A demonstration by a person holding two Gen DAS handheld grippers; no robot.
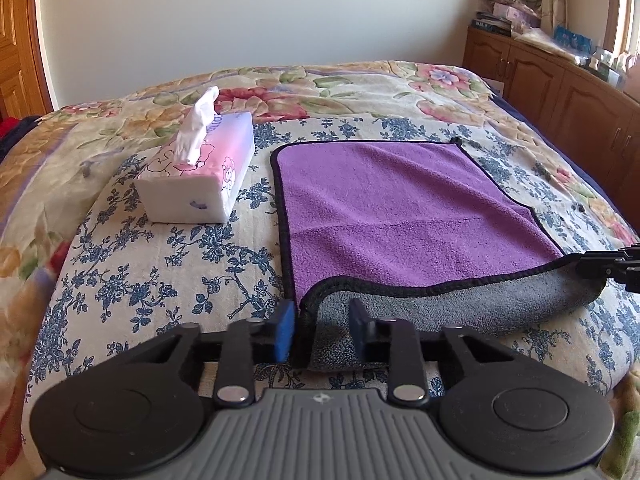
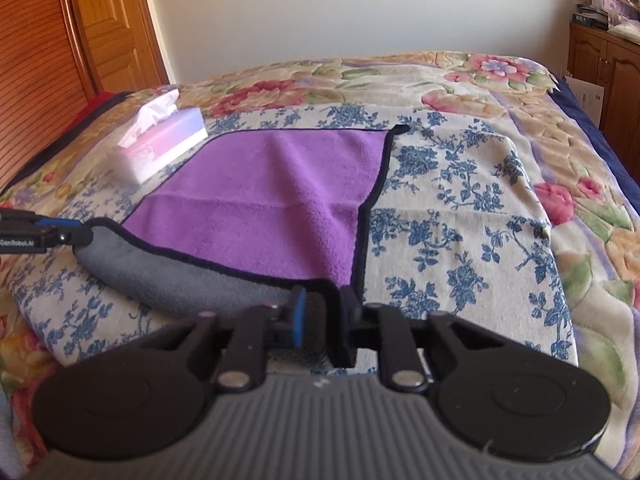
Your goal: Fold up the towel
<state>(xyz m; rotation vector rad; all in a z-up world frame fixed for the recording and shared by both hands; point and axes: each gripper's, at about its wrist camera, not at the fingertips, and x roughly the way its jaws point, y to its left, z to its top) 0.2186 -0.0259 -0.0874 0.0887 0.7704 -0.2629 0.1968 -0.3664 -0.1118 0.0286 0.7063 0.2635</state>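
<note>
A purple towel (image 1: pixel 400 208) with a grey underside and black trim lies on the bed; it also shows in the right wrist view (image 2: pixel 272 196). Its near edge is lifted and rolled back, grey side (image 1: pixel 460 304) showing. My left gripper (image 1: pixel 322 328) holds the near left corner between its blue pads. My right gripper (image 2: pixel 322 320) holds the near right corner. Each gripper's tip shows in the other view, the right (image 1: pixel 608 266) and the left (image 2: pixel 52 234), both pinching the towel's edge.
A pink and white tissue box (image 1: pixel 200 176) stands on the bed just left of the towel, also in the right wrist view (image 2: pixel 160 148). A floral quilt (image 1: pixel 160 280) covers the bed. Wooden cabinets (image 1: pixel 560 92) line the right side, a wooden door (image 2: pixel 80 40) the left.
</note>
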